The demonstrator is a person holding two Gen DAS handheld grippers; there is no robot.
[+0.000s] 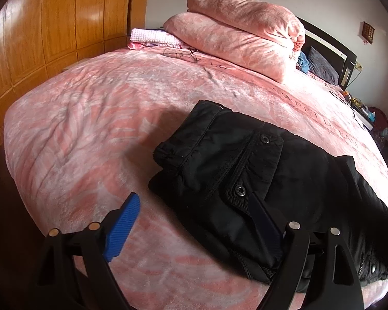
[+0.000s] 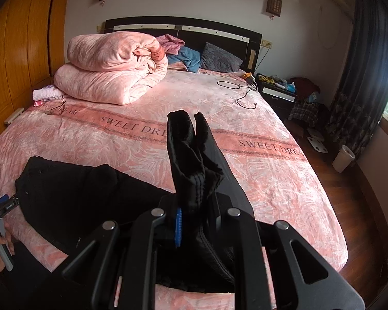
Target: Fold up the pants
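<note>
While my right tongs [image 2: 191, 222] clamp the hem end of the one pair of black pants [image 1: 219, 170], lifted above the bed [image 2: 271, 180], my left tongs [image 1: 194, 222] gape open at the waistband, gripping nothing; next I judge the hem goes toward the waistband, edges matched. Two tongs, two snaps visible

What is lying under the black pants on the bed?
The black pants lie on the pink bedspread, which shows all around them. Anything directly beneath the fabric is covered. The right gripper lifts one end clear.
</note>
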